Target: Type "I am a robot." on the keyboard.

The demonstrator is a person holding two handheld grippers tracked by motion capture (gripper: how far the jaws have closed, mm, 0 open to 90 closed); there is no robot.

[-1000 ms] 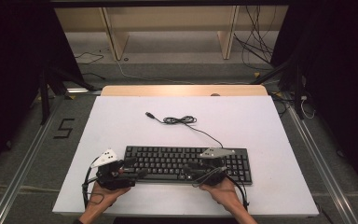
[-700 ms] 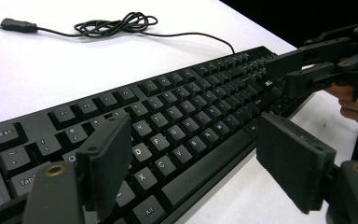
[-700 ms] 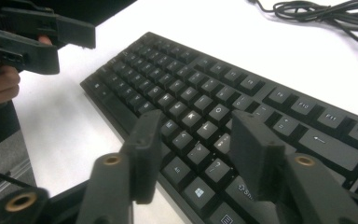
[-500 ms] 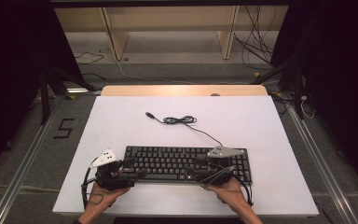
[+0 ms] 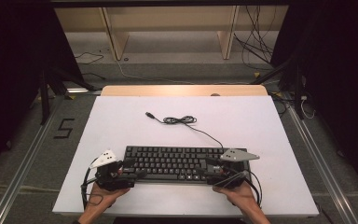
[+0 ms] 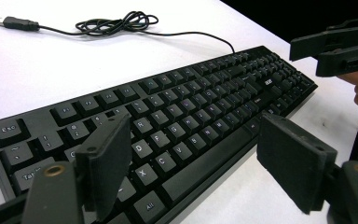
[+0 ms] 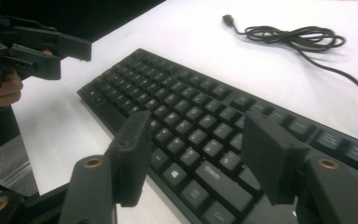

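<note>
A black keyboard point(image 5: 175, 162) lies flat on the white table point(image 5: 121, 121), near its front edge. Its cable runs back to a loose coil point(image 5: 179, 120) and ends in a USB plug point(image 5: 150, 114). My left gripper point(image 5: 139, 173) is at the keyboard's left front corner. Its jaws are open, one over the keys point(image 6: 177, 116) and one out past the front edge. My right gripper point(image 5: 210, 169) hovers over the right front part of the keyboard point(image 7: 191, 121), open with nothing held. Each gripper view shows the other gripper farther off: the right gripper point(image 6: 340, 46) and the left gripper point(image 7: 37, 46).
The table's wooden back edge point(image 5: 182, 90) borders a floor with shelving legs point(image 5: 114, 37) and loose cables point(image 5: 256, 46). Metal rails point(image 5: 28, 154) run along both sides of the table. White tabletop stretches behind and beside the keyboard.
My right gripper has shifted to the right along the keyboard's front. The left gripper and the keyboard have stayed put.
</note>
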